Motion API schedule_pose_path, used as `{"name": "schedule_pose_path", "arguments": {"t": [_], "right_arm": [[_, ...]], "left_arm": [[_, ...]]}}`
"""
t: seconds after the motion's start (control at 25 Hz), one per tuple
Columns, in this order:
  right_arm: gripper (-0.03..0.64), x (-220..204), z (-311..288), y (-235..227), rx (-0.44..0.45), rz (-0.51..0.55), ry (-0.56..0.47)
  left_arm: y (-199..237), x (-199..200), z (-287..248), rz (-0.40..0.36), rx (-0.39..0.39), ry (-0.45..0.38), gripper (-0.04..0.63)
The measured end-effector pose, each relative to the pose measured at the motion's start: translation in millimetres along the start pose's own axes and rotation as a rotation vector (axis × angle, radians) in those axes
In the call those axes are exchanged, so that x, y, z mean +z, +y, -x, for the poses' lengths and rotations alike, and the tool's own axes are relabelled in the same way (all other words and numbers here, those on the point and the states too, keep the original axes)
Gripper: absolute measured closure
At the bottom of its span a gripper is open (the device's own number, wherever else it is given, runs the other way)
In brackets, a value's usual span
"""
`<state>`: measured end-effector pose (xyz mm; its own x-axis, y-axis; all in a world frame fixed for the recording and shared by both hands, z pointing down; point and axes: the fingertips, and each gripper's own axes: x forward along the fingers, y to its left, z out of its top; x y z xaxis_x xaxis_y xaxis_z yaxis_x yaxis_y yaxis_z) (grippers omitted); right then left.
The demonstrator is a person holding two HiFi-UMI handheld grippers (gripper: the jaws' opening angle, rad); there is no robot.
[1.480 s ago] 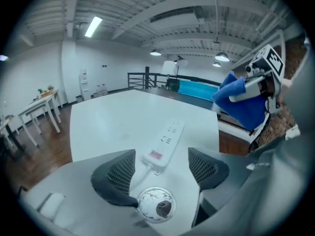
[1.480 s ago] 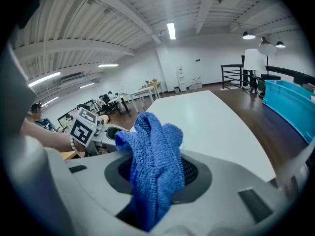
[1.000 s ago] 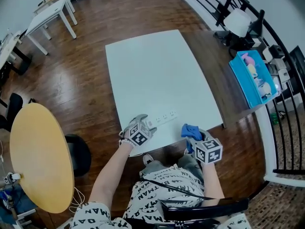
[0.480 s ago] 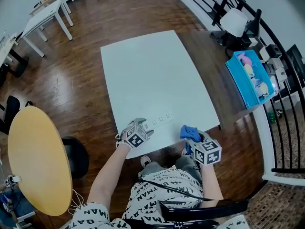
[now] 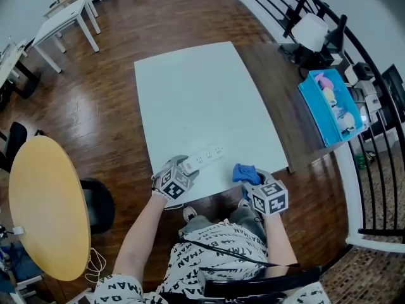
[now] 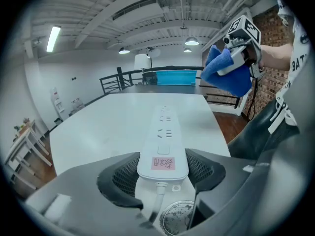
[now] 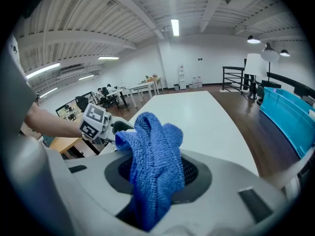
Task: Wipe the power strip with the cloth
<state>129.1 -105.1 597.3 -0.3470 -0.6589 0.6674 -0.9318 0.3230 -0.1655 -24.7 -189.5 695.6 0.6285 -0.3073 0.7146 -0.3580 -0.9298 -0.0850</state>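
A white power strip (image 5: pixel 207 155) lies near the front edge of the white table (image 5: pixel 202 100). Its cable end (image 6: pixel 163 162) sits between the pads of my left gripper (image 6: pixel 163 173). The jaws are closing and both pads touch the strip's sides. In the head view the left gripper (image 5: pixel 179 172) is at the strip's left end. To the right of the strip, at the table's front edge, my right gripper (image 5: pixel 251 181) is shut on a bunched blue cloth (image 7: pixel 155 163). The cloth (image 5: pixel 244 171) is held off the strip and shows at upper right in the left gripper view (image 6: pixel 225 72).
A dark wooden bench (image 5: pixel 288 100) adjoins the table's right side, with a blue bin (image 5: pixel 329 106) of small items beyond it. A black railing (image 5: pixel 373 125) runs along the right. A round yellow table (image 5: pixel 44 201) and a black stool (image 5: pixel 101 204) are at the left.
The left gripper's fingers have come in around the strip's left end. The view has shifted slightly. The right gripper stays beside the strip with the cloth.
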Motion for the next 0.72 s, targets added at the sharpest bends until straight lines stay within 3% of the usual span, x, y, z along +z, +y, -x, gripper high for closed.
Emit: {"name": "schedule_pose_path", "arguments": {"t": [0.4, 0.72], "right_arm": [[0.476, 58, -7, -10, 0.102, 0.178, -0.055], [0.476, 92, 2, -15, 0.127, 0.365, -0.05]], "left_arm": [[-27, 51, 75, -0.032, 0.146, -0.077, 0.31], [-60, 85, 95, -0.084, 0.21, -0.077, 0.31]]}}
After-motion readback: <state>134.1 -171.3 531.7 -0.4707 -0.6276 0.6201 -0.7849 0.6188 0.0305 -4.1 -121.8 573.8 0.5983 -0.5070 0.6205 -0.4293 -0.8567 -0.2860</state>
